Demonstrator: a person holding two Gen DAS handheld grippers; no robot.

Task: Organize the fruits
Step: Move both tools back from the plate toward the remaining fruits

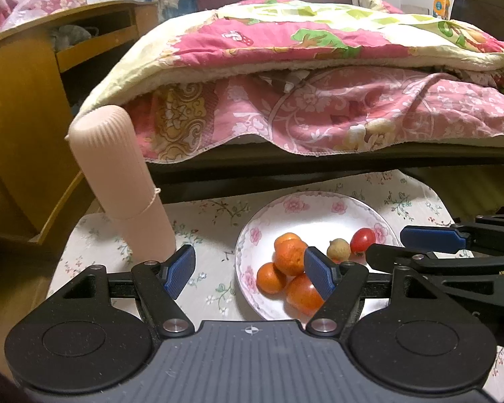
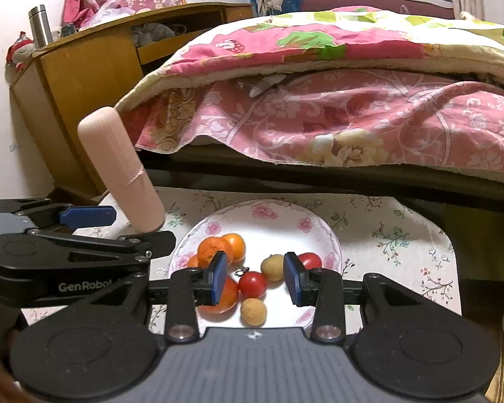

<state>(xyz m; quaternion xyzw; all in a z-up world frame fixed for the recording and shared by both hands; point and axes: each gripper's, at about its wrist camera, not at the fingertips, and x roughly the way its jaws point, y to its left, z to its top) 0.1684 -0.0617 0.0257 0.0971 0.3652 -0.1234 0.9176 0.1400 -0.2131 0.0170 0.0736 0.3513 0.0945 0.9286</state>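
Fruits [image 2: 248, 275] heaped on floral plate [image 2: 319, 231], oranges, red tomatoes, tan longans

Tall pink bottle [image 2: 122, 171] stands left of plate [image 2: 262, 213]; right side clear.

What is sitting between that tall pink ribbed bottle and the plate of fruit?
Nothing. In the right wrist view only bare flowered tablecloth shows between the pink bottle and the plate. The left wrist view shows the same empty stretch.
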